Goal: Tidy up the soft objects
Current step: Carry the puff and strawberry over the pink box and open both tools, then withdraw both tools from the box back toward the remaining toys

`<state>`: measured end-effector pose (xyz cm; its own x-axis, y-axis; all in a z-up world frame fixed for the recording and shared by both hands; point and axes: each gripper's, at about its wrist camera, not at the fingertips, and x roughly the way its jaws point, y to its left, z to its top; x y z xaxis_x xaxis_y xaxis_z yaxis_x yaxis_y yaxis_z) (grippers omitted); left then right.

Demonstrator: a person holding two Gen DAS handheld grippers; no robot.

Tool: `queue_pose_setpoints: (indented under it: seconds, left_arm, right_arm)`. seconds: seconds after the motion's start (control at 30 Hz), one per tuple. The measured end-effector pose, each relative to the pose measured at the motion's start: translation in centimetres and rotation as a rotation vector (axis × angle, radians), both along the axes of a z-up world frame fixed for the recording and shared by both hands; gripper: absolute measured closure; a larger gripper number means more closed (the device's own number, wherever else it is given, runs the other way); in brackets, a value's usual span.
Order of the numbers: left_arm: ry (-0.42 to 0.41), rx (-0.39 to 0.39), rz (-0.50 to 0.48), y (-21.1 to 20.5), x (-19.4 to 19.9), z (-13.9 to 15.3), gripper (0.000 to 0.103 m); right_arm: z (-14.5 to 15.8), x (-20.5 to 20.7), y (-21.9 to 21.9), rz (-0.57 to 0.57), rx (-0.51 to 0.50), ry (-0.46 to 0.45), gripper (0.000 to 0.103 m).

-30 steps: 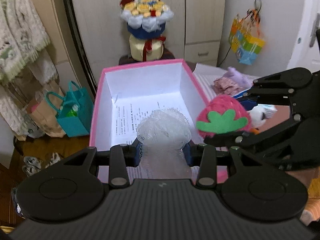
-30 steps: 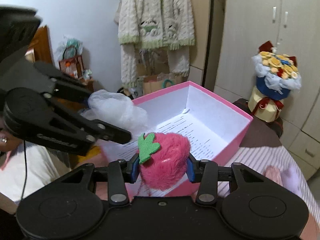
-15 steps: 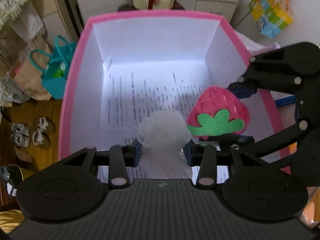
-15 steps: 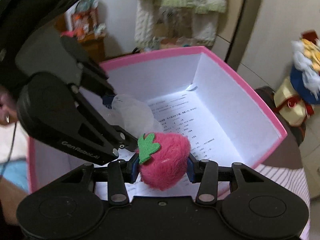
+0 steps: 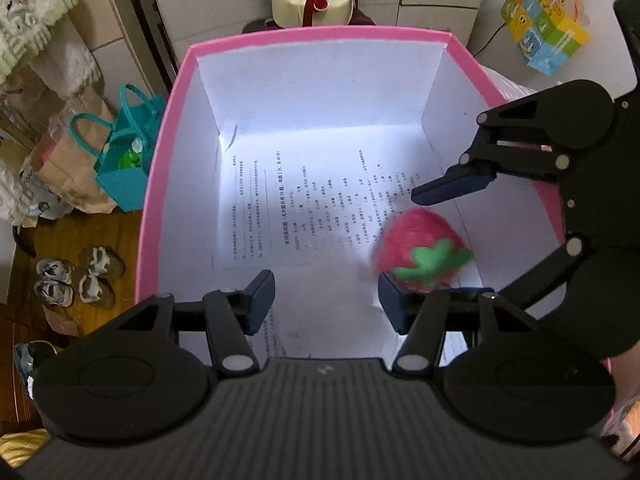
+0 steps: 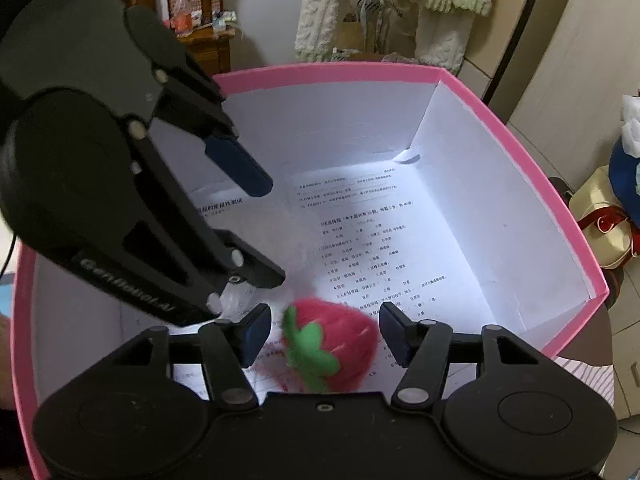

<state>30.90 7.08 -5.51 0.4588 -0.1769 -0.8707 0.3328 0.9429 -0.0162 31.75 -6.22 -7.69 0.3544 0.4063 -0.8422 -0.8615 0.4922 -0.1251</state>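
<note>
We hold both tongs over the pink box (image 5: 160, 184), and their jaws have just been opening: the left tongs (image 5: 326, 300) stand released with only a faint white blur beneath, the right tongs (image 6: 325, 334) released around the plush strawberry (image 6: 332, 344), which drops blurred toward the printed paper (image 6: 372, 240) at the box's near end. We should wait until both toys settle, then lift straight up clear of the walls.
</note>
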Motion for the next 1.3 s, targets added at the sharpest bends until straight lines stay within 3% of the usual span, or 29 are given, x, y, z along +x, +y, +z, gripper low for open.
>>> queue_pose_setpoints:
  seconds: [0.33,0.6,1.3]
  left_arm:
    - [-0.133,0.016,-0.007,1.1,-3.9,3.3,0.045]
    - [-0.194,-0.024,-0.036,2.0,-7.9,6.0,0.043]
    - [-0.321,0.006,-0.205,-0.3,-19.6,9.4,0.035]
  right_arm:
    - [3.5,-2.4,-2.8,-0.106,0.143,-0.009,0.038]
    - [5.6,-5.6,-5.1,-0.18,0.247,-0.011,0.038]
    - [9.7,-16.6,-7.5,-0.209,0.286,-0.101,0.034]
